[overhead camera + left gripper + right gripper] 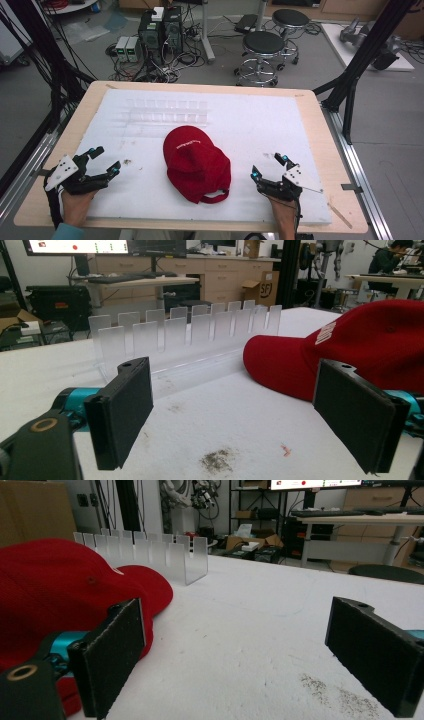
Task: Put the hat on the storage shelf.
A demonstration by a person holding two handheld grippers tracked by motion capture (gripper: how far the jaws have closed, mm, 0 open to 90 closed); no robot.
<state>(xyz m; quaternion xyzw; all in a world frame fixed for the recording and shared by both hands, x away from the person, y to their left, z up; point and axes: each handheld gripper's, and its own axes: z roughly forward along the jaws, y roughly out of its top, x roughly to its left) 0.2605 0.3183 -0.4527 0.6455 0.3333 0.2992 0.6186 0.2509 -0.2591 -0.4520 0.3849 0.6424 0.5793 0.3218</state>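
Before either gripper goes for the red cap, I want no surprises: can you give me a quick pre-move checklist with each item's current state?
1. Left gripper open and holding nothing: ok.
2. Right gripper open and holding nothing: ok.
3. Red cap lying free on the white foam mat, between the grippers, neither touching it: ok.
4. Clear slotted rack stands beyond the cap's brim, apart from both grippers: ok.
5. Mat clean: not ok, dark specks lie near the left gripper.
6. Whether the cap's back strap is fastened: cannot tell.
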